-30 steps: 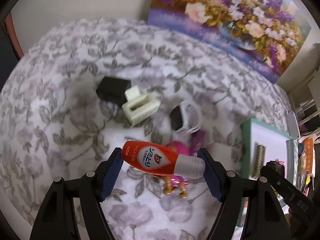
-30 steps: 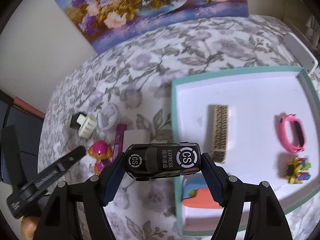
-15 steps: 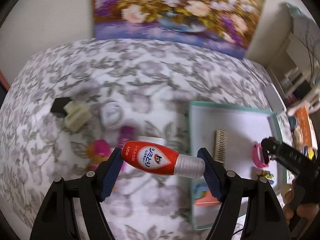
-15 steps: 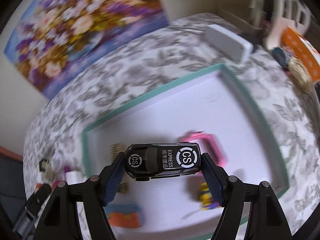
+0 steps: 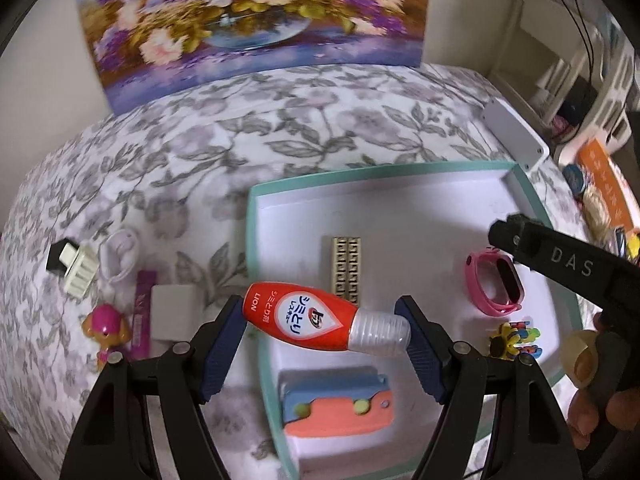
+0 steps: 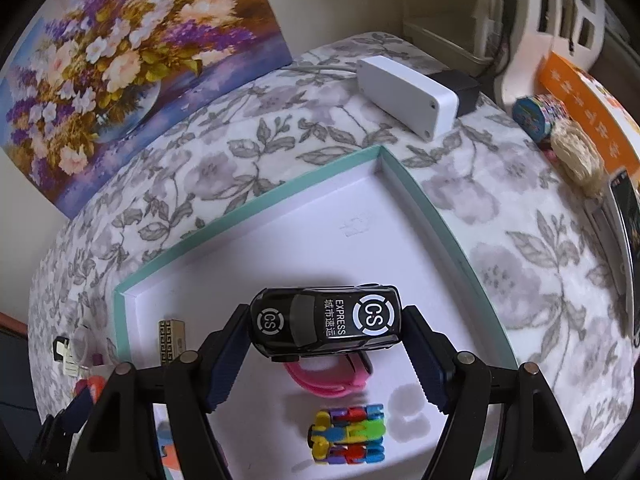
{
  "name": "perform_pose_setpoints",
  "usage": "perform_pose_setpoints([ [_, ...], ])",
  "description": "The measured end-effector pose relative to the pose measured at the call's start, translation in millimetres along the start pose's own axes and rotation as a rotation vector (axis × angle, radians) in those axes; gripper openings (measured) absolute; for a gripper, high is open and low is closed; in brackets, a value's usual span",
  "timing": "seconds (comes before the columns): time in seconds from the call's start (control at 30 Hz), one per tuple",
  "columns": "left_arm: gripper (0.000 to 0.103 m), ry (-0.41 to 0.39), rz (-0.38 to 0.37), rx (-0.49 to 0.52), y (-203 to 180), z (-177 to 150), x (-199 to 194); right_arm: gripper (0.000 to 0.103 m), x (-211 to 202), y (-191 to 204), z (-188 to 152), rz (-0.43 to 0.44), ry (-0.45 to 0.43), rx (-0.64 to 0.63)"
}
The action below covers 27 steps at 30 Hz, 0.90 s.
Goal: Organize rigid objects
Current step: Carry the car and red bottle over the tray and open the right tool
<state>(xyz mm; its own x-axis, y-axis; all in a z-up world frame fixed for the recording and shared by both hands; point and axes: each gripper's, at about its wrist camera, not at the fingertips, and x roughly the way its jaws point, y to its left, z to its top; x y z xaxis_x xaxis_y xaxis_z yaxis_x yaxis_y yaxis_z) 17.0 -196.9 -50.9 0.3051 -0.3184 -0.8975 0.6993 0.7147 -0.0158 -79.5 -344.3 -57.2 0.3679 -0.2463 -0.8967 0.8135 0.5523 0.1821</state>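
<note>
My left gripper [image 5: 322, 322] is shut on a red bottle [image 5: 304, 318] with a clear ribbed cap, held crosswise above the left edge of the teal-rimmed white tray [image 5: 372, 172]. My right gripper [image 6: 325, 330] is shut on a black toy car [image 6: 325, 322] marked "CS EXPRESS", held over the tray [image 6: 248, 204]. In the tray lie a pink wristband [image 5: 494, 286], a patterned beige block [image 5: 346, 270], a blue and orange foam piece [image 5: 338, 406] and a multicoloured toy [image 6: 348, 436]. The other gripper's black body [image 5: 560, 264] reaches in from the right in the left wrist view.
Left of the tray on the floral cloth lie a toy dog figure [image 5: 105, 326], a purple stick [image 5: 142, 314], a white block [image 5: 173, 310], a white round case [image 5: 120, 248] and a cream clip [image 5: 80, 270]. A white box [image 6: 406, 96] and a flower painting [image 5: 248, 20] stand behind.
Both grippers have swung to the right across the cloth with their loads. The left now hangs over the tray's left edge, and the right has gone deeper over the tray, above the pink wristband.
</note>
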Motion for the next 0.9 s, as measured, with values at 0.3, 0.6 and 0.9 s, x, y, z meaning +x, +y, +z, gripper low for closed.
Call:
perform_pose_setpoints([
  [0.3, 0.077, -0.017, 0.015, 0.086, -29.5, 6.3, 13.6, 0.077, 10.0, 5.8, 4.7, 0.0, -0.007, -0.046],
  [0.6, 0.077, 0.034, 0.0, 0.097, -31.7, 4.7, 19.0, 0.077, 13.9, 1.5, 4.0, 0.0, 0.008, -0.031],
  [0.9, 0.079, 0.036, 0.002, 0.095, -25.4, 7.4, 8.6, 0.084, 10.2, -2.4, 4.2, -0.015, 0.007, -0.019],
])
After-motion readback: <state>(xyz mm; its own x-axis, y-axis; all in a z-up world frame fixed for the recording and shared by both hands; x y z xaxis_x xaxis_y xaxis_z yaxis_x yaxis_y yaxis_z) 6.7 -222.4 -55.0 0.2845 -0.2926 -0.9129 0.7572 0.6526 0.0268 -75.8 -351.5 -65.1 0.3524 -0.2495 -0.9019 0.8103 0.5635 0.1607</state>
